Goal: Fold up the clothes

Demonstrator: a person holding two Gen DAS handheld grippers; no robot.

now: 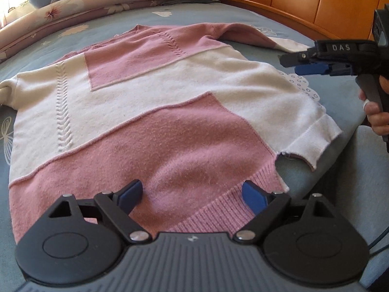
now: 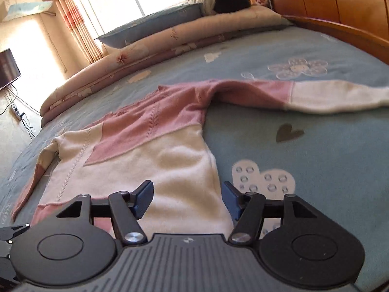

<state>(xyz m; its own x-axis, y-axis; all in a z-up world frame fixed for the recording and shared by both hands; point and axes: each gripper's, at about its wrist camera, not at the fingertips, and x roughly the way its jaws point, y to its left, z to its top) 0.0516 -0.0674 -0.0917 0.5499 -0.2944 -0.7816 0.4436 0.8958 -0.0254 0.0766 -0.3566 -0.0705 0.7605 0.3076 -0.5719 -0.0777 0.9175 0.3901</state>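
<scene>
A pink and white knitted sweater (image 1: 150,112) lies flat on the blue bedspread (image 1: 102,24). My left gripper (image 1: 192,196) is open just above the pink ribbed hem (image 1: 218,209), with nothing pressed between its blue pads. In the right wrist view my right gripper (image 2: 187,199) is open over the white side panel of the sweater (image 2: 170,165), near its edge. One sleeve (image 2: 316,97) stretches out to the right and the other sleeve (image 2: 36,170) bends down at the left. The left wrist view shows the right gripper (image 1: 290,64) side-on, held by a hand (image 1: 374,116).
A rolled floral quilt (image 2: 136,60) and a blue pillow (image 2: 155,24) lie along the far side of the bed. A person (image 2: 231,2) rests by the wooden headboard (image 2: 328,7). A television (image 2: 7,68) and cables stand on the floor at the left.
</scene>
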